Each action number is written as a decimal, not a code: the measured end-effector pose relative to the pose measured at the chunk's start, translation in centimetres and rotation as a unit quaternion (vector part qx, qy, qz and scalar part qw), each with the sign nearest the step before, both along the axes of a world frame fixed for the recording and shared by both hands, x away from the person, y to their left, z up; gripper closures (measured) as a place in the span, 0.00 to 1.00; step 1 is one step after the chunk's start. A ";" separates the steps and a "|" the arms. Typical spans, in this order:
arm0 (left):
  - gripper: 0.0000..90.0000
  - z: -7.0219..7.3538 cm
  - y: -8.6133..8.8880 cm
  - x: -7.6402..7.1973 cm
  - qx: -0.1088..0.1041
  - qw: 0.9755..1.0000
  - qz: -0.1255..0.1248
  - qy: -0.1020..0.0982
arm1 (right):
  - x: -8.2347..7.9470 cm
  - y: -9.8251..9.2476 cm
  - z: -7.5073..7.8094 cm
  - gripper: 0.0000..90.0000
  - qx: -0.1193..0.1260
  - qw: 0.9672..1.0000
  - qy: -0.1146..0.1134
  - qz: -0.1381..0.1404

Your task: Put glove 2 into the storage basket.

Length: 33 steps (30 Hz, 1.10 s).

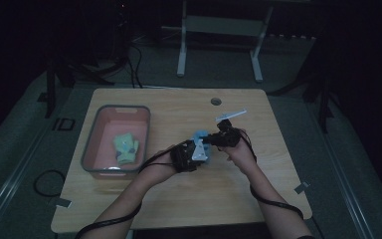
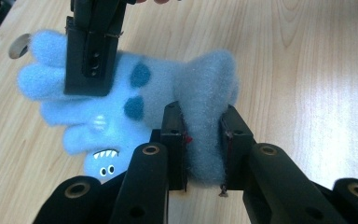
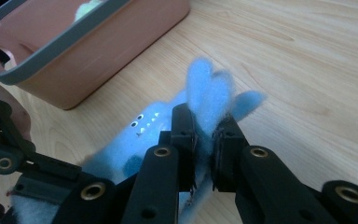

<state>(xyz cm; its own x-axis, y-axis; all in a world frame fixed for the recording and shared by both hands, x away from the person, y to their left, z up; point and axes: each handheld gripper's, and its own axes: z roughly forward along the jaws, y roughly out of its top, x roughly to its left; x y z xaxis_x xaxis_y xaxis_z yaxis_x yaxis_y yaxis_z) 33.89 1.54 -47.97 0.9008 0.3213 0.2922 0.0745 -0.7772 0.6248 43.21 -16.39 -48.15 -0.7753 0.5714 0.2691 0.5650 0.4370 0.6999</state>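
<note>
A fluffy light-blue glove with dark spots and a small monster face is held just above the wooden table near its middle. My left gripper is shut on the glove's cuff. My right gripper is shut on the glove's finger end. In the high view the two grippers meet at the glove, the left gripper below-left and the right gripper to the right. The right gripper's jaws also appear in the left gripper view, clamped on the glove's fingers.
A pink bin with a grey rim stands at the table's left and holds a green-yellow soft item. The bin's wall lies close behind the glove. A round cable hole sits near the far edge. Cables trail off the front.
</note>
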 end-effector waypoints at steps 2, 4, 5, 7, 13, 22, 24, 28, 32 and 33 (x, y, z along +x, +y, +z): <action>0.85 0.0 0.0 0.0 0.000 1.000 0.000 0.000 | 0.0 0.2 0.2 0.91 -0.001 1.000 -0.002 0.001; 0.85 0.5 0.5 0.1 0.004 1.000 0.004 0.000 | 0.1 0.7 0.5 0.91 -0.003 1.000 -0.003 0.005; 0.85 0.6 0.7 0.1 0.006 1.000 0.004 0.001 | 0.1 0.9 0.6 0.91 -0.003 1.000 -0.005 0.005; 0.85 0.9 0.9 0.1 0.009 1.000 0.007 -0.003 | 0.2 1.3 0.9 0.91 -0.002 1.000 -0.008 0.008; 0.85 1.7 1.7 0.0 0.020 1.000 0.012 -0.008 | 0.4 2.2 1.4 0.91 0.003 1.000 -0.008 0.009; 0.85 2.8 3.6 -0.4 0.032 0.999 0.026 -0.015 | 0.4 4.5 2.8 0.91 0.004 1.000 -0.018 0.024; 0.85 3.0 4.1 -0.5 0.034 0.999 0.030 -0.016 | 0.4 5.0 3.0 0.91 0.005 0.999 -0.018 0.026; 0.85 3.4 5.2 -0.7 0.037 0.998 0.038 -0.020 | 0.5 6.4 3.3 0.91 0.001 0.999 -0.021 0.034; 0.85 3.5 6.2 -0.9 0.038 0.998 0.048 -0.021 | 0.6 7.8 3.6 0.91 0.001 0.999 -0.026 0.042; 0.85 3.6 6.5 -0.9 0.039 0.998 0.051 -0.022 | 0.6 8.2 3.7 0.91 0.000 0.999 -0.026 0.045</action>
<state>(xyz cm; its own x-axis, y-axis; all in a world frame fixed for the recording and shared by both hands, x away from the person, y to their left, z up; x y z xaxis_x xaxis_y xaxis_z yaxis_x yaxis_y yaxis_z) 32.96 8.05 -44.42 0.8505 0.3852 0.3581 0.1299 -0.8136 0.5668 43.85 -8.18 -44.44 -0.8367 0.4984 0.2268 0.4856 0.4839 0.7280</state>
